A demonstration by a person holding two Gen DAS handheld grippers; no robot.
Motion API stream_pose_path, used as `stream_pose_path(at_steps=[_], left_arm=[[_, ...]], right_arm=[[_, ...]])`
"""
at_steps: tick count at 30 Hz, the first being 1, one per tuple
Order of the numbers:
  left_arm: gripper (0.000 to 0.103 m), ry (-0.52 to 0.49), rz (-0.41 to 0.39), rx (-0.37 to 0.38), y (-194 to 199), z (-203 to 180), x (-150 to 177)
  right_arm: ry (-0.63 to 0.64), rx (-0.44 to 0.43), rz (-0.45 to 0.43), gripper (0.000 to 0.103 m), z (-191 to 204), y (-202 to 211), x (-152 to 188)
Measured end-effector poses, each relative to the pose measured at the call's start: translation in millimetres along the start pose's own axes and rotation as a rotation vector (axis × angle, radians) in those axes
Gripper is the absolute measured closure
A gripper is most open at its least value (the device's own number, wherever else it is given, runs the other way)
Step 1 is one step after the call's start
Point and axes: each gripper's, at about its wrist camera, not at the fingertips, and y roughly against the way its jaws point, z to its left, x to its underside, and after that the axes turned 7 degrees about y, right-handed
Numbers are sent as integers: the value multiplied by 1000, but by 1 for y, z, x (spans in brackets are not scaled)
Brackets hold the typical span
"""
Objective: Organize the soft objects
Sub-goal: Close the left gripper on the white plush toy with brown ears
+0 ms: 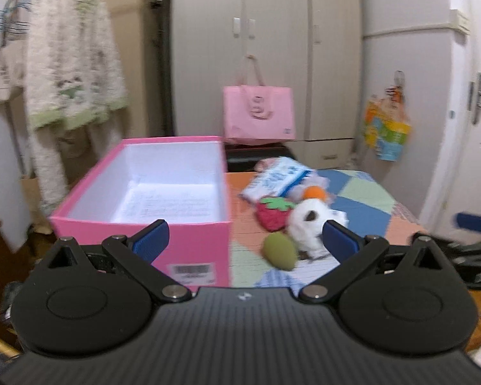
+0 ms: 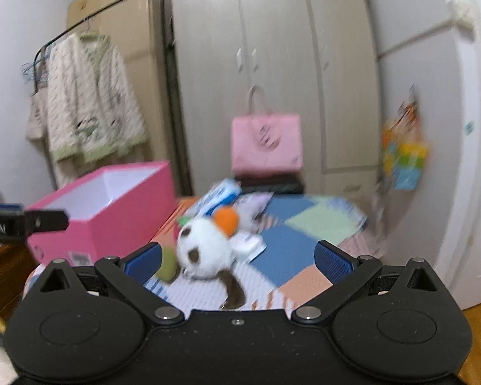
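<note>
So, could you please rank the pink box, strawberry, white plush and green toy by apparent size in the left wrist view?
1. Pink box
2. White plush
3. Strawberry and green toy: look alike; the toy is nearer the camera, so unranked.

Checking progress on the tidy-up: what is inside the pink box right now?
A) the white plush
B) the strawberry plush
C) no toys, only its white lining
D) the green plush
C: the pink box shows only bare white inside; the plush toys lie on the patchwork cloth beside it.
</note>
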Motion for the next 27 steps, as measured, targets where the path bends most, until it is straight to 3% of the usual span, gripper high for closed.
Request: stream_pose_path(at_steps=[8, 13, 20, 27], left_arm=[[2, -80, 75, 134, -52, -34, -4], [5, -76, 176, 241, -88, -47, -12], [19, -101, 230, 269, -132, -56, -12], [30, -55, 305, 286, -178, -49, -6]], right_arm=[[8, -113, 72, 7, -3, -56, 11], [22, -155, 109, 10, -3, -86, 13], [30, -208, 110, 22, -5, -117, 14], [6, -234, 146, 29, -7, -146, 15]])
